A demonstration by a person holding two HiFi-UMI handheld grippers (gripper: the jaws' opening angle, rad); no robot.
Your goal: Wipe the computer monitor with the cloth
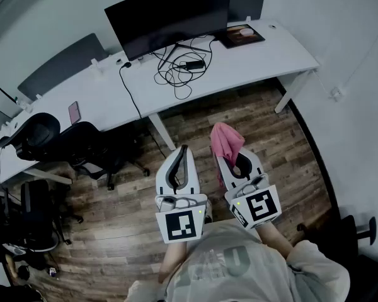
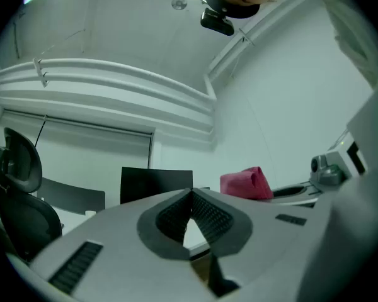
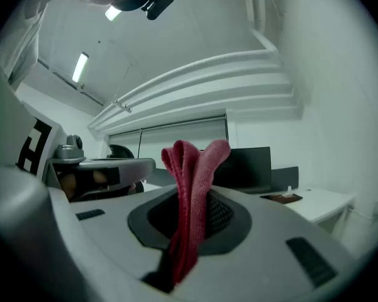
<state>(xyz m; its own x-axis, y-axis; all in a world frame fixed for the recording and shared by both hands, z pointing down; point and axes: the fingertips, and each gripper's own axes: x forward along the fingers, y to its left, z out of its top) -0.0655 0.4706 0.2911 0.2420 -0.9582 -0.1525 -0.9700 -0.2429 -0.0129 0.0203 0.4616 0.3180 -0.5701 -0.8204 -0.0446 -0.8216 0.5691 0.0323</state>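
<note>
Far from the monitor [image 1: 170, 14], the right hand-held gripper [image 3: 194, 219] pinches the cloth [image 1: 227, 140]; the left hand-held gripper [image 2: 190, 199] is closed and empty. The floppy folds may slip out.

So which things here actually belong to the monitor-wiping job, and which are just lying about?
Job: monitor; pink cloth, clamped in the right gripper.

Lying about: tangled cables, dark tray and pink phone on the desk; black office chair. The left gripper is shut and empty.
</note>
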